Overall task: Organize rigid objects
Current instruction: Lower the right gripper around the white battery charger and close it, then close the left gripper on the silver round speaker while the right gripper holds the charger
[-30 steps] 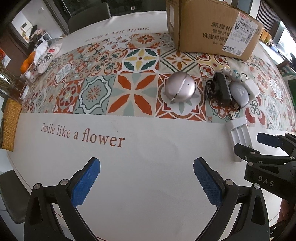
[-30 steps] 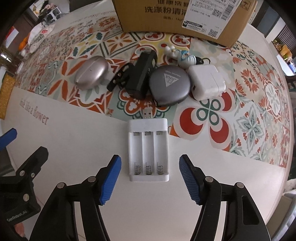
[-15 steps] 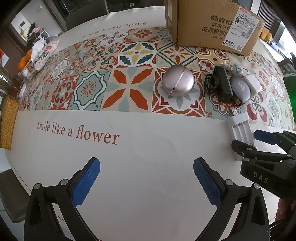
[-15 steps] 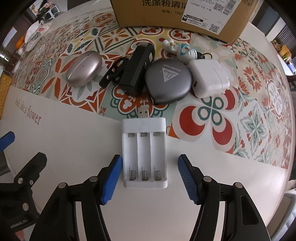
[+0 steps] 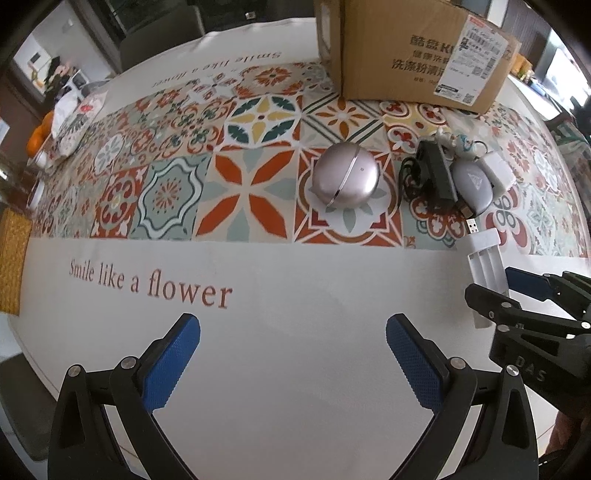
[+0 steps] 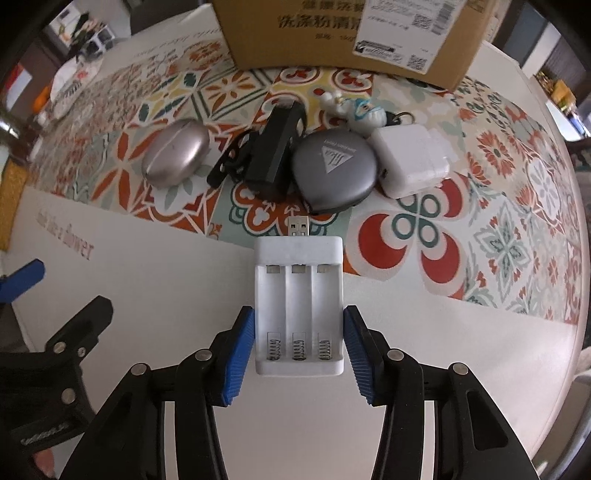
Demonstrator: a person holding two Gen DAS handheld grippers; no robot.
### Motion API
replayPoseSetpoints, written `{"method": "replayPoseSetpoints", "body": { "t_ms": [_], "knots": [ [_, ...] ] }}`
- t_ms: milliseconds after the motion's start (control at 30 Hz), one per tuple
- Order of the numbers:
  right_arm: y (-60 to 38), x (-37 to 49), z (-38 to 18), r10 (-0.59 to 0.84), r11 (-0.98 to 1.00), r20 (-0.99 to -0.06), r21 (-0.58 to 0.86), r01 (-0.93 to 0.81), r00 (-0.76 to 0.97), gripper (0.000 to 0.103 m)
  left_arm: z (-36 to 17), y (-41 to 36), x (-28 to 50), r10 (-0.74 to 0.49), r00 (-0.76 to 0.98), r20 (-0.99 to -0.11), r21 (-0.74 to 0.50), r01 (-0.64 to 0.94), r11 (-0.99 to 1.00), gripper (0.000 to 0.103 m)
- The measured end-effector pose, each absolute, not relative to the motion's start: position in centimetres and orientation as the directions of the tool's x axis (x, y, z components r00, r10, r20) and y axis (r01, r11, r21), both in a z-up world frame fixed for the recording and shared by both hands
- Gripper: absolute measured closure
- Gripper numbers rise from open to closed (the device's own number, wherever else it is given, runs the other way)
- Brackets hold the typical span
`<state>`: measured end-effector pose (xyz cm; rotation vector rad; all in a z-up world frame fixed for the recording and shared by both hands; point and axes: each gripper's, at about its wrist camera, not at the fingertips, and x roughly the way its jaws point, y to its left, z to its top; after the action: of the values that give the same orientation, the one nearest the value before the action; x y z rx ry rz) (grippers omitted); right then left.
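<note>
A: Where is the white battery charger now?

B: Flat on the plain white part of the tablecloth, at about six o'clock from the cluster of gadgets, with its USB plug aimed at twelve o'clock toward the grey round case. The right gripper has it clasped: both blue pads press the long sides near the spring end.

A: And the left gripper?

B: Spread wide and empty over bare cloth, at roughly nine o'clock from the charger.

A: How would you handle the lift?

B: I judge the hold sits low on the body, so the plug end may droop. I would raise it straight up and keep it level before carrying it. The shell looks like smooth plastic, so a steady squeeze seems wiser than a hard one.

A: Anything to avoid?

B: The black device, the white adapter and the cardboard box lie toward twelve o'clock; I would clear them with height first.
</note>
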<state>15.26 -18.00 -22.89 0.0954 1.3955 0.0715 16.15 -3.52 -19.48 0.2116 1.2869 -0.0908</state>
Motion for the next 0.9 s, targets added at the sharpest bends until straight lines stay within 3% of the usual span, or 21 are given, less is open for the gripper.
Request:
{"method": "replayPoseSetpoints", "body": {
  "t_ms": [400, 900],
  "knots": [
    [-18.5, 15.4, -20.6, 0.155, 0.978, -0.961, 0.182, 0.101, 0.227, 0.055, -18.9, -4.2, 19.1, -0.056, 0.288, -0.956, 0.039, 0.313, 0.949, 0.001],
    [-20.1, 18.2, -19.2, 0.088, 0.960, -0.954, 0.157, 0.231, 0.286, 0.055, -19.5, -5.9, 24.3, -0.062, 0.299, -0.952, 0.057, 0.373, 0.926, 0.007]
  ]
}}
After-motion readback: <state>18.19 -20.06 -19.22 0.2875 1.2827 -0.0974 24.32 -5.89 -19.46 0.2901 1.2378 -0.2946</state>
